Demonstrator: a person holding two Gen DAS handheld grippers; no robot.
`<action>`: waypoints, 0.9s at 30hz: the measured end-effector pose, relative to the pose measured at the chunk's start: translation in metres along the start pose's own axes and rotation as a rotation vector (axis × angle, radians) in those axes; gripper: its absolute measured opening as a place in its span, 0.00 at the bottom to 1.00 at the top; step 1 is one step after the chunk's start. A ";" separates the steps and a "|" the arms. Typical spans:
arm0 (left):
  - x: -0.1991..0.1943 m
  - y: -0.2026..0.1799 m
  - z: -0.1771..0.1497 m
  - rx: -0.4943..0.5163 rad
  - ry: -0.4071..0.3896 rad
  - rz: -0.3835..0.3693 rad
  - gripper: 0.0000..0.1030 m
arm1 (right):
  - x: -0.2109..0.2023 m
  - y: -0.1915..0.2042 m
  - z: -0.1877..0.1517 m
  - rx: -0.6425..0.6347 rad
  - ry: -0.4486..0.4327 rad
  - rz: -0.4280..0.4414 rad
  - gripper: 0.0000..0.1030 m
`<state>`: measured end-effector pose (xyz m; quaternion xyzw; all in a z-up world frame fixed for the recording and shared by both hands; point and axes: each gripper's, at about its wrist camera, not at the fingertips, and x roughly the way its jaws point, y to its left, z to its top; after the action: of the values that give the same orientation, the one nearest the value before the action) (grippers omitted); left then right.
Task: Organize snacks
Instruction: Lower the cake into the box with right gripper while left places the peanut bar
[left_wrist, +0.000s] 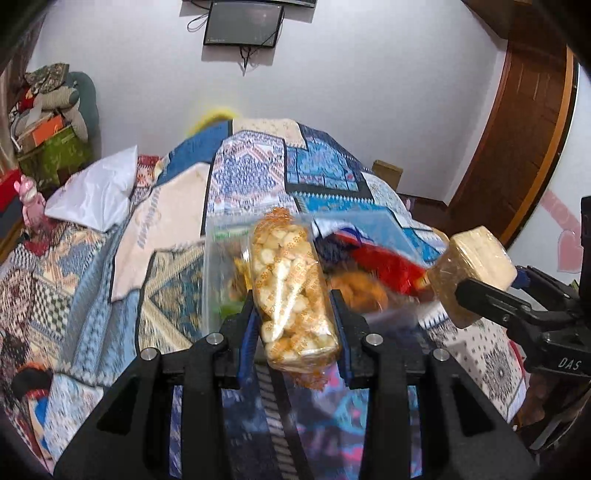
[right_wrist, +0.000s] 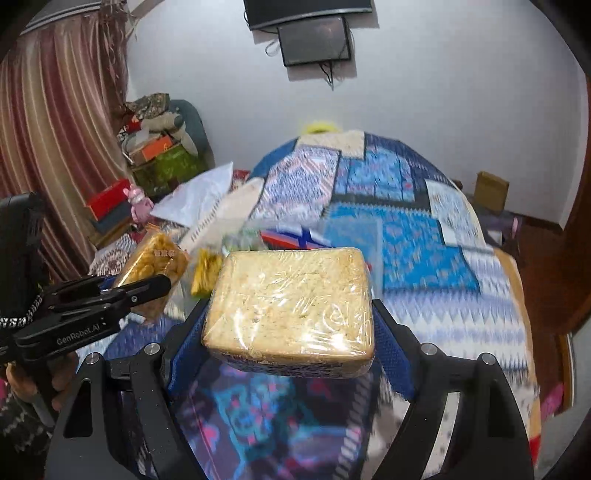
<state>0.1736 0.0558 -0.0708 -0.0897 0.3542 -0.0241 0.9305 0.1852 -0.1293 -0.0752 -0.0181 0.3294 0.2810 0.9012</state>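
Patchwork blue bedspread (left_wrist: 255, 173) lies beneath. We note our left gripper (left_wrist: 293, 314) clamped on a clear bag of pale biscuits (left_wrist: 291, 291); our right gripper (right_wrist: 291, 325) clamps a plastic-wrapped beige block (right_wrist: 291, 306).

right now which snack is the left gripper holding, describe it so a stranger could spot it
Over the patchwork quilt on the bed, in front of the clear bin of snacks, the left gripper is shut on a tall clear bag of biscuits. It holds small pale round pieces under an orange print, unlike the flat wrapped slab in the right gripper.
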 end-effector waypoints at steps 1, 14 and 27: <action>0.003 0.001 0.004 0.001 0.000 -0.002 0.35 | 0.004 0.001 0.006 -0.002 -0.006 0.005 0.78; 0.082 0.002 0.018 0.080 0.081 -0.002 0.36 | 0.082 0.009 0.037 -0.059 0.098 0.009 0.79; 0.057 0.005 0.012 0.057 0.027 0.013 0.56 | 0.056 0.007 0.032 -0.046 0.059 0.038 0.79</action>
<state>0.2243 0.0559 -0.1000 -0.0605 0.3663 -0.0294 0.9280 0.2353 -0.0884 -0.0826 -0.0407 0.3497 0.3047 0.8850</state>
